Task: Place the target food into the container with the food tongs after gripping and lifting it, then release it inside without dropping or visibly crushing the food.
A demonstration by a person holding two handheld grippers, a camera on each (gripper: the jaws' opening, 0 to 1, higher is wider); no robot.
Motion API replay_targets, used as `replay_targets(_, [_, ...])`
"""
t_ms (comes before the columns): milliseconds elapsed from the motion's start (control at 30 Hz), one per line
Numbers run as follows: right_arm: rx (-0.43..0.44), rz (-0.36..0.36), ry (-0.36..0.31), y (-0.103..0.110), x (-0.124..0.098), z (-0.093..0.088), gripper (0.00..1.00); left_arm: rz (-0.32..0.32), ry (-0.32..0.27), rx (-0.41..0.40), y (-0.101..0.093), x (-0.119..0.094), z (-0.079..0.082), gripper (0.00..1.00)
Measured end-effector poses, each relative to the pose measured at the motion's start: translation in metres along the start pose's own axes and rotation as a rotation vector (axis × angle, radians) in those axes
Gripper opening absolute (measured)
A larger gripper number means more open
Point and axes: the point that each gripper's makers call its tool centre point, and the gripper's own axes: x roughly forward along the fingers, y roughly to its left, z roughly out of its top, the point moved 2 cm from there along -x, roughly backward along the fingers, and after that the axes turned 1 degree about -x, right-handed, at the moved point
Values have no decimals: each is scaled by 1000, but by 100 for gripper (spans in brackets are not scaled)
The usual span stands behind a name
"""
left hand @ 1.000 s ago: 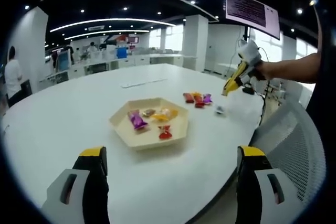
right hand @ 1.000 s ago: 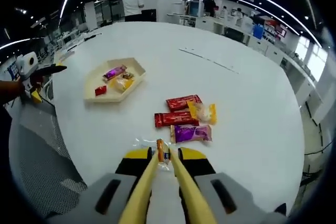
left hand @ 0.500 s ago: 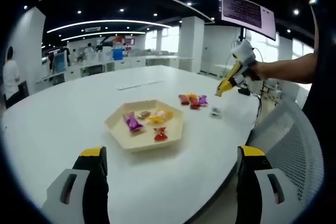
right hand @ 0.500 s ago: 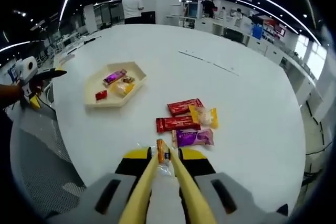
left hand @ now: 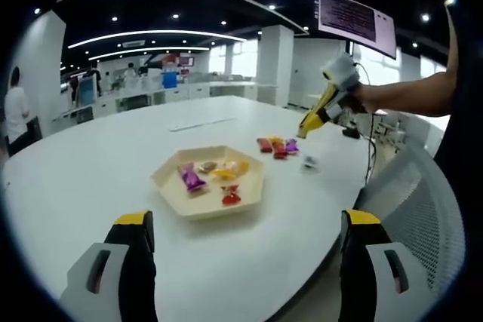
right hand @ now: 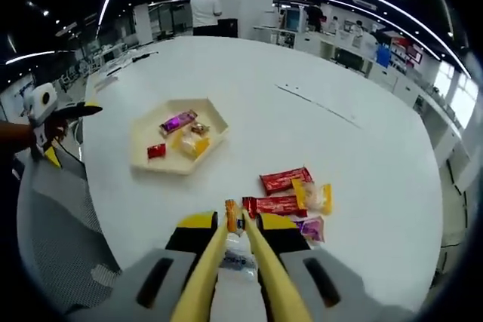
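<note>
— So, what has the right gripper (right hand: 235,224) got hold of?

— Food tongs (right hand: 226,269): its jaws are closed around the two yellow arms, and the tong tips pinch a small candy (right hand: 235,216) in clear wrap with an orange end. Squeezing the tongs through the jaws keeps the pressure on the wrapper rather than on the sweet itself.

— Is the candy off the desk (right hand: 362,148)?

— Probably lifted, though from this angle I can't be sure; the wrapper trails back under the tips.

— And where does it have to go?

— Into the hexagonal tray (right hand: 142,135), well away to the left of the loose pile — red bars (right hand: 285,179), a yellow packet (right hand: 312,195), a purple one (right hand: 309,228). The tray already holds a few wrapped sweets, so my guess is it's the collecting container.

— The left gripper (left hand: 245,262)?

— Wide open, gripping nothing, jaws held low at the desk's near edge. Its view takes in the tray (left hand: 170,184) and the right gripper (left hand: 321,107) raised beyond the pile; I'd say it's simply kept out of the way.
</note>
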Motion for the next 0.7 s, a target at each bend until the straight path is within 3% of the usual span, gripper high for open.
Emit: replay_targets(700, [-122, 81, -32, 36, 35, 69, 19, 7, -4, -1, 2, 0, 0, 99])
